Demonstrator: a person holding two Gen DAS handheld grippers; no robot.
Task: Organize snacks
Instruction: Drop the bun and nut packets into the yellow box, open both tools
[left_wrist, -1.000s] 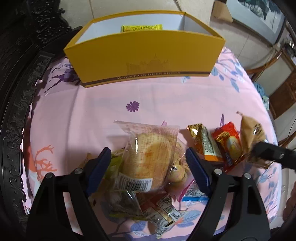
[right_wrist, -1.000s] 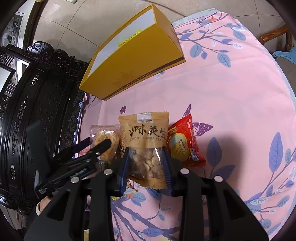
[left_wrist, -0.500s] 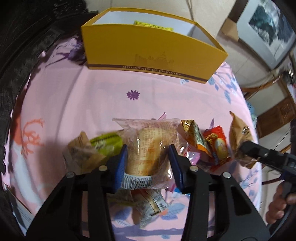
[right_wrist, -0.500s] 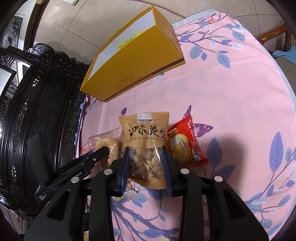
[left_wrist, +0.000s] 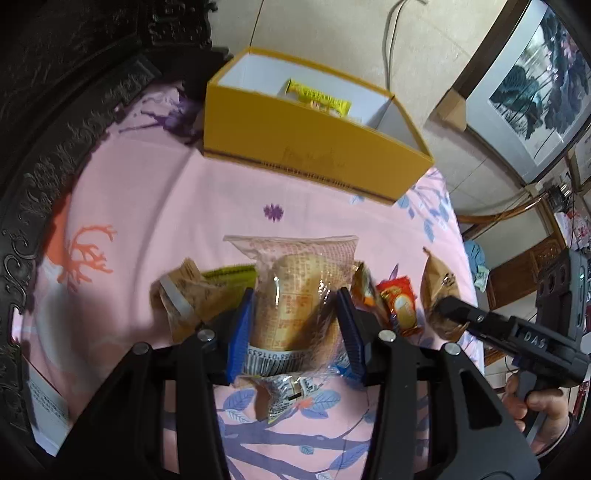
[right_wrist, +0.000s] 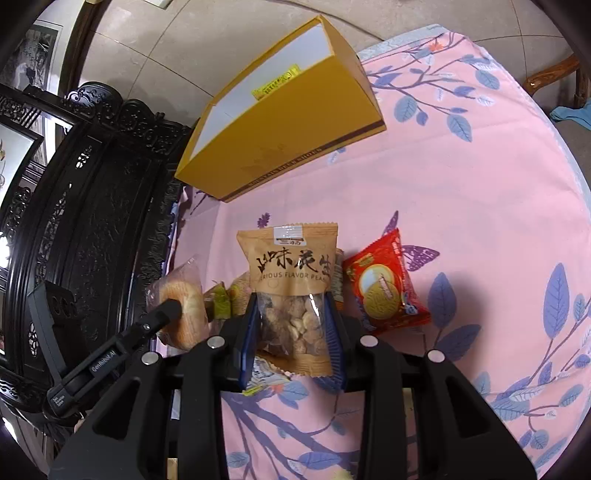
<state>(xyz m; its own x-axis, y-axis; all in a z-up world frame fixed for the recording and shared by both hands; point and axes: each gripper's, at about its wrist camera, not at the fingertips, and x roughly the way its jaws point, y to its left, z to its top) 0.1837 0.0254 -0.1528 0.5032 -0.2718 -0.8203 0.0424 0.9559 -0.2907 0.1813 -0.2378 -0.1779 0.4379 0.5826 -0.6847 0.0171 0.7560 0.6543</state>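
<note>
My left gripper (left_wrist: 295, 314) is shut on a clear-wrapped bread bun (left_wrist: 295, 291) and holds it above the snack pile. My right gripper (right_wrist: 291, 325) is shut on a brown peanut bag (right_wrist: 291, 284), also seen in the left wrist view (left_wrist: 439, 291). The open yellow box (left_wrist: 314, 147) stands at the far side of the pink cloth with a yellow packet (left_wrist: 319, 98) inside; it also shows in the right wrist view (right_wrist: 280, 129). A red biscuit pack (right_wrist: 384, 284) lies right of the peanut bag. The bun shows in the right wrist view (right_wrist: 184, 302).
Loose snacks lie under the grippers: a green packet (left_wrist: 229, 275), a tan packet (left_wrist: 184, 295), an orange-gold bar (left_wrist: 364, 288), a small wrapper (left_wrist: 288, 395). A dark carved cabinet (right_wrist: 92, 206) borders the table's left. A wooden chair (left_wrist: 517, 273) stands at the right.
My left gripper closed on the bread bun and lifted it, tilting toward the box. My right gripper stays shut on the peanut bag, almost still.
</note>
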